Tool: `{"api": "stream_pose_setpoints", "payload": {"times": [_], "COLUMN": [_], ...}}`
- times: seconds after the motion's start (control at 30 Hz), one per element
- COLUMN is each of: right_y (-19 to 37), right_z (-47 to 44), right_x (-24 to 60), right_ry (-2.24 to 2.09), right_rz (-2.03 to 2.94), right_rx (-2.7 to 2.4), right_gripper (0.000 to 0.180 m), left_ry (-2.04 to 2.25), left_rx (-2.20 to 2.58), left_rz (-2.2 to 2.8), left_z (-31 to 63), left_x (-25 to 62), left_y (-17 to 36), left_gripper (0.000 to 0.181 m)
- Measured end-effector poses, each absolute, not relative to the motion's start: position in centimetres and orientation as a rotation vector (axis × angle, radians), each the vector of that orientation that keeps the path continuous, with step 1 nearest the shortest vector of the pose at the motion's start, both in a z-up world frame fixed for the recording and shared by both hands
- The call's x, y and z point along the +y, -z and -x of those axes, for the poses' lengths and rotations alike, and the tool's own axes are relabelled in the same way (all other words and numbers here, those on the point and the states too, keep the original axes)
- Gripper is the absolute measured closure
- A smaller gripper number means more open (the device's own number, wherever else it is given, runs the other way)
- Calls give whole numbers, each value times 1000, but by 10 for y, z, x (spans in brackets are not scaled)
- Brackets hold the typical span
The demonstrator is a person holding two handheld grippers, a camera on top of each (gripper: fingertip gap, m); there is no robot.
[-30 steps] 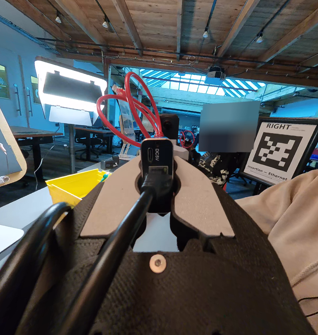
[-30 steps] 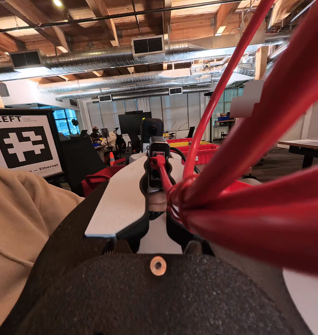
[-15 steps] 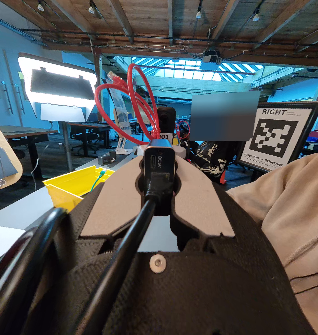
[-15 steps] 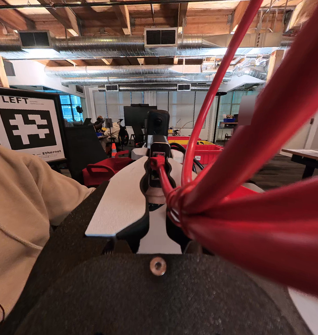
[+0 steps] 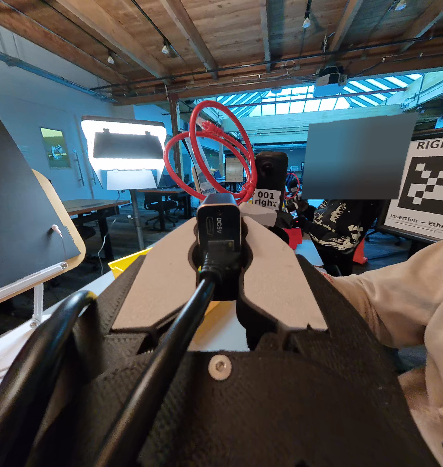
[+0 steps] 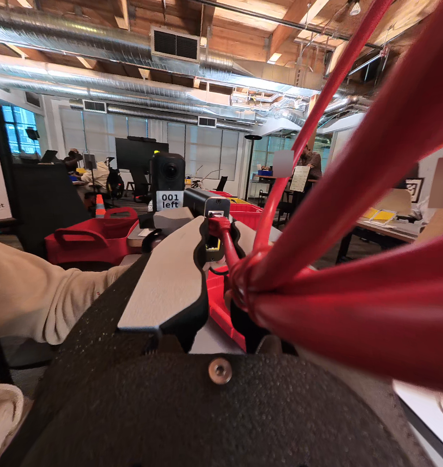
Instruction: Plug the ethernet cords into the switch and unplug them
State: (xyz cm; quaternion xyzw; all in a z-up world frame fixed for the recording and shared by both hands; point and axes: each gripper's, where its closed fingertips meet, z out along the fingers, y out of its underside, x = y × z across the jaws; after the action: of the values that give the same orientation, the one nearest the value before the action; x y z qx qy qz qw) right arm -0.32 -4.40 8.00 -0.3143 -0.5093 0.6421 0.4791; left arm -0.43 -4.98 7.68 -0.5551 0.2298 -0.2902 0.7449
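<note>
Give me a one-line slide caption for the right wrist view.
Right tongs grip a red cord whose plug sits in the switch, held by the left tongs.

Small black switch point(image 5: 218, 228) upright; coiled red ethernet cord point(image 6: 219, 223) plugged into top port

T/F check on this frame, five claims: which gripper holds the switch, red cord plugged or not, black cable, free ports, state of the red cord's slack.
1. The left gripper is clamped on the switch. True.
2. The red cord's plug sits in a port on the switch. True.
3. The black cable is unplugged from the switch. False: it is plugged into the end facing the left camera.
4. Every port facing the right camera is filled. False: an empty port shows below the red plug.
5. The red cord hangs straight down. False: it stands in tied loops above the switch.
</note>
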Motion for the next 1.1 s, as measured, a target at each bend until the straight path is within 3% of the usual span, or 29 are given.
{"api": "stream_pose_setpoints", "payload": {"times": [0.63,0.77,0.93,1.1], "right_y": [-82,-100,-94,-62], "right_z": [7,-32,-17,-23], "right_x": [-41,29,-4,19], "right_ry": [-1501,-1472,-1536,-1604], "right_rz": [789,861,885,1109], "right_rx": [-1231,-992,-1219,-1379], "right_gripper": [164,169,167,167], "left_ry": [713,699,563,615], "left_rx": [348,272,416,415], "left_rz": [1052,814,972,1047], "left_z": [14,66,52,56], "left_x": [-52,-98,-98,-89], "left_y": [-95,-142,-142,-134], "left_gripper": [154,154,153,154]}}
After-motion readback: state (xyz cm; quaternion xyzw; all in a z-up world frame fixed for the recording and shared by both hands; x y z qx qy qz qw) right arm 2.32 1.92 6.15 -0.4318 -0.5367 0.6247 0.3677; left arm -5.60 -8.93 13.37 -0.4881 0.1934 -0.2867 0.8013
